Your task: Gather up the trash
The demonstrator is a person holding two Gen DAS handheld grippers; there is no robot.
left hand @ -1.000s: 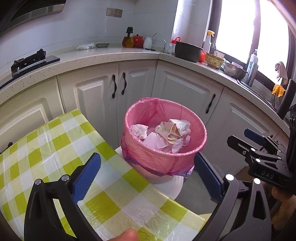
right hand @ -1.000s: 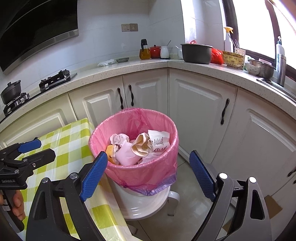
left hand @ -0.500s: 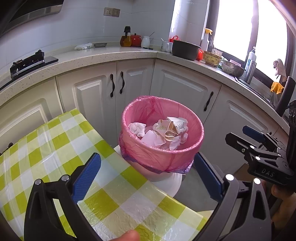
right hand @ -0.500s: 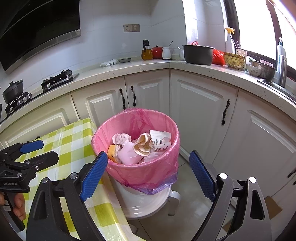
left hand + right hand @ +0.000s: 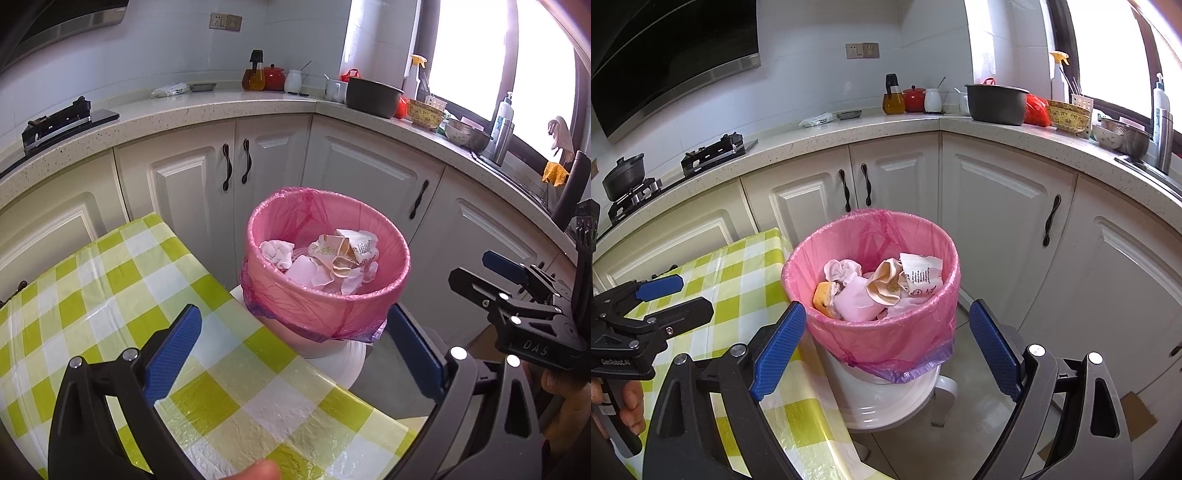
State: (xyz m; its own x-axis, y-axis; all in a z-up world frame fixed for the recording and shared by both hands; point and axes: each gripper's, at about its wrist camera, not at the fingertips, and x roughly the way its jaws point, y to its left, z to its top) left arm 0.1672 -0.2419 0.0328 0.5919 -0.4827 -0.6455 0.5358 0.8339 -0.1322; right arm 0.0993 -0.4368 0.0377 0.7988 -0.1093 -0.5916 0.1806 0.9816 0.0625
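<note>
Wide open and empty, both: left blue-padded black gripper [image 5: 293, 349] over green-and-white checked plastic tablecloth [image 5: 110, 295], right blue-padded black gripper [image 5: 886, 347] marked "DAS" alongside. Just beyond the pads, round bin with pink plastic liner [image 5: 871, 332]; inside, crumpled white and printed paper trash [image 5: 882, 284], print too small to read

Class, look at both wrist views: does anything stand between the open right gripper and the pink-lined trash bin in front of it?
Nothing visible does. The right gripper is open and empty, and only open air lies between its blue pads and the round bin with the pink plastic liner. The green-and-white checked table lies off to the bin's left side.
</note>
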